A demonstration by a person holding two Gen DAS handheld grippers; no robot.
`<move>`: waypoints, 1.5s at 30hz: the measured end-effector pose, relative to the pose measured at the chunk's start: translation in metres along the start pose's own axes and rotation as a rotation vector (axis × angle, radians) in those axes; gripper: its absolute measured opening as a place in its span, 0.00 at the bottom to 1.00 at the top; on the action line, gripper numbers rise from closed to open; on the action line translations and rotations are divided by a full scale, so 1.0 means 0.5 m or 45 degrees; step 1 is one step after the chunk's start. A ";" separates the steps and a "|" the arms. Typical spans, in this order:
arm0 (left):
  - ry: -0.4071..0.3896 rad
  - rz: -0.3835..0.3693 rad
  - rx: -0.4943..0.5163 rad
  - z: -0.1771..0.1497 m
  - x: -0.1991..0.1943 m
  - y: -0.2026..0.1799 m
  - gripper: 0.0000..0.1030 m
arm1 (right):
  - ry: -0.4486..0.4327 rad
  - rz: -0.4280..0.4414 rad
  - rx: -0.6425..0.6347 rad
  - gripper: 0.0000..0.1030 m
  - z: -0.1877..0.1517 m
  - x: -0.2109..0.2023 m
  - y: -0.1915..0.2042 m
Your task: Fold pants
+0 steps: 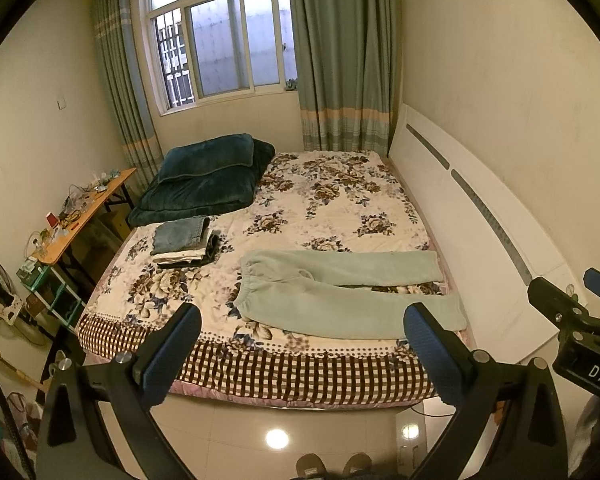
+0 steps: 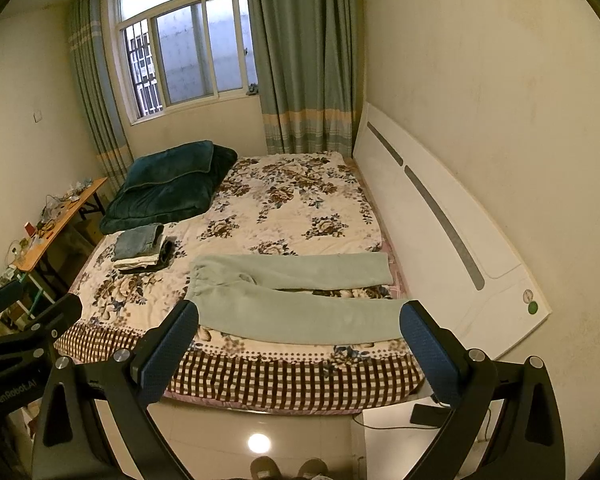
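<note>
**Pants spread flat, both grippers gaping wide**

Lying unfolded across the near part of the bed (image 1: pixel 340 208): pale green pants (image 1: pixel 340 292), waistband toward the left, 2 legs stretching right toward the white headboard (image 1: pixel 480 216) and splitting apart near the cuffs. Hovering over the floor short of the bed's near edge, well apart from the cloth: the left gripper (image 1: pixel 300 356) and the right gripper (image 2: pixel 300 354), each with its 2 blue-padded fingers spread wide, gripping nothing. Resting just left of the waistband: a stack (image 1: pixel 186 242) of folded clothes. Sitting beyond it, at the far left corner: a dark teal blanket (image 1: pixel 208 180), folded. Standing beside the bed's left edge: a cluttered table (image 1: pixel 84 216). Hanging at the window (image 1: pixel 224 40): striped curtains (image 1: pixel 340 52).
</note>
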State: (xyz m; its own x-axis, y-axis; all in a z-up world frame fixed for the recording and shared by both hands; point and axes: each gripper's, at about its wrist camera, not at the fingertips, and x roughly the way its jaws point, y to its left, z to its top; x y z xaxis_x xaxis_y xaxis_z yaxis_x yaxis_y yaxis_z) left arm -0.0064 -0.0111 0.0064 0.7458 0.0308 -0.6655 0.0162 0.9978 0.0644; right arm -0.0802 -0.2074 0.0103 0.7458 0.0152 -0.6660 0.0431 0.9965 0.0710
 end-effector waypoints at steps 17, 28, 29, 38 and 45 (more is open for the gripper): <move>-0.006 0.055 -0.056 0.007 0.027 -0.031 1.00 | 0.042 0.038 -0.022 0.99 0.018 0.047 -0.043; 0.002 0.161 -0.046 0.022 0.156 -0.060 1.00 | 0.054 0.070 0.083 0.99 0.040 0.183 -0.121; 0.012 0.166 -0.042 0.026 0.181 -0.061 1.00 | 0.068 0.078 0.098 0.99 0.044 0.211 -0.128; 0.147 0.197 0.013 0.075 0.468 -0.045 1.00 | 0.171 0.047 0.117 0.99 0.088 0.514 -0.116; 0.297 0.153 0.028 0.140 0.762 -0.010 1.00 | 0.314 -0.028 0.143 0.99 0.139 0.816 -0.063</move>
State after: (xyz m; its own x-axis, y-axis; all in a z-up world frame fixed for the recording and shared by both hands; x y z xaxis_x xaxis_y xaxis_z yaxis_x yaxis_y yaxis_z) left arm 0.3243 -0.0086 -0.1952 0.5694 0.1645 -0.8054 -0.0469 0.9847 0.1680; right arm 0.2688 -0.2383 -0.2121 0.5601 0.0270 -0.8280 0.1413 0.9817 0.1276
